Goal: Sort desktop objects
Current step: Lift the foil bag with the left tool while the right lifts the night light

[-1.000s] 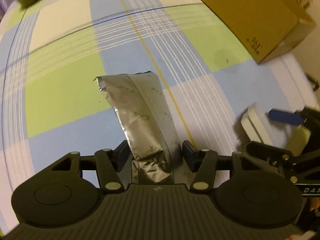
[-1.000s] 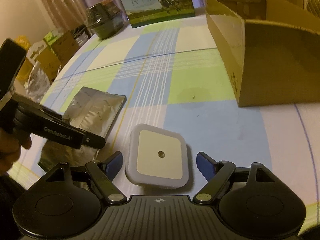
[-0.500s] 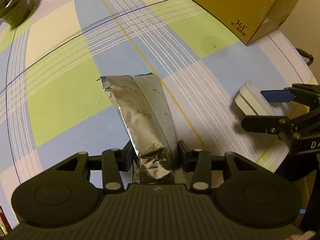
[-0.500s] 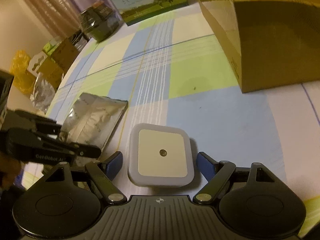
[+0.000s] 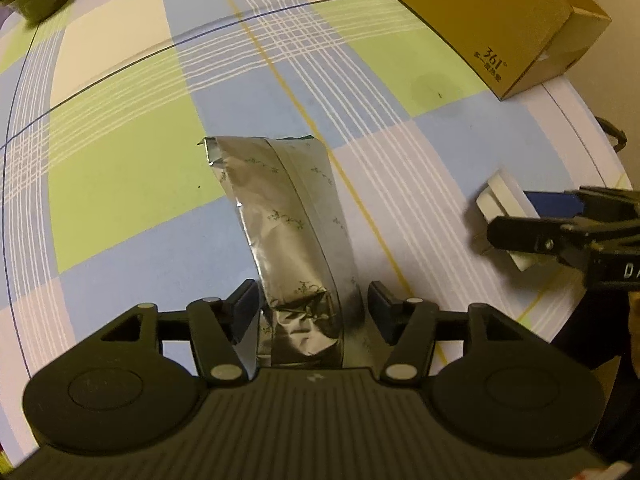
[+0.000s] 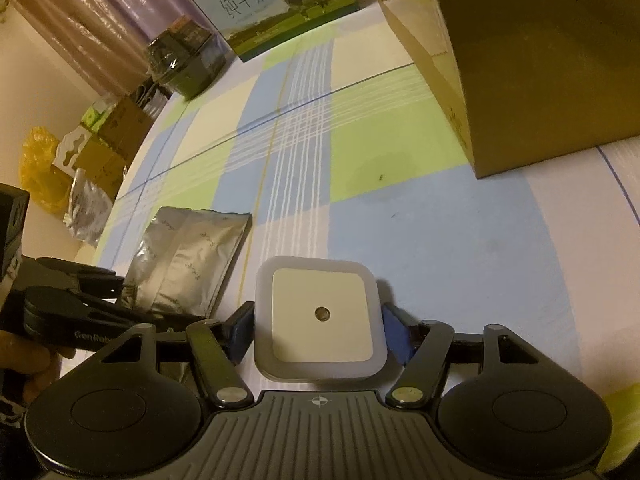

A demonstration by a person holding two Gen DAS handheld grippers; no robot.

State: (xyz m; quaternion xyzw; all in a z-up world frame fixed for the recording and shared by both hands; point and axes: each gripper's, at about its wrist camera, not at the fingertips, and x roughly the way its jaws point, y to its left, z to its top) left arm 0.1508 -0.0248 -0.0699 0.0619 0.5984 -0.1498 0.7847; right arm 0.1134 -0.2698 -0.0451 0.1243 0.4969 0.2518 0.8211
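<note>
A silver foil pouch (image 5: 280, 208) lies on the checked tablecloth (image 5: 120, 160), its near end crumpled and bowed. My left gripper (image 5: 312, 308) is shut on that end, a finger against each side. From the right wrist view the pouch (image 6: 188, 256) sits left of a white square night light (image 6: 320, 312) with a small dark dot. My right gripper (image 6: 320, 332) is shut on the night light, blue pads against both of its sides. In the left wrist view the night light (image 5: 500, 196) shows at the right, partly hidden by the right gripper.
An open cardboard box (image 6: 520, 80) stands at the back right, near the table's right edge (image 5: 580, 132). A milk carton box (image 6: 276, 4) and a dark wrapped package (image 6: 184, 60) sit at the far end. Cartons and a yellow bag (image 6: 40, 168) lie beyond the left edge.
My right gripper's fingers have closed in from a wide stance onto the night light. The left gripper stays on the pouch, which has not moved on the cloth.
</note>
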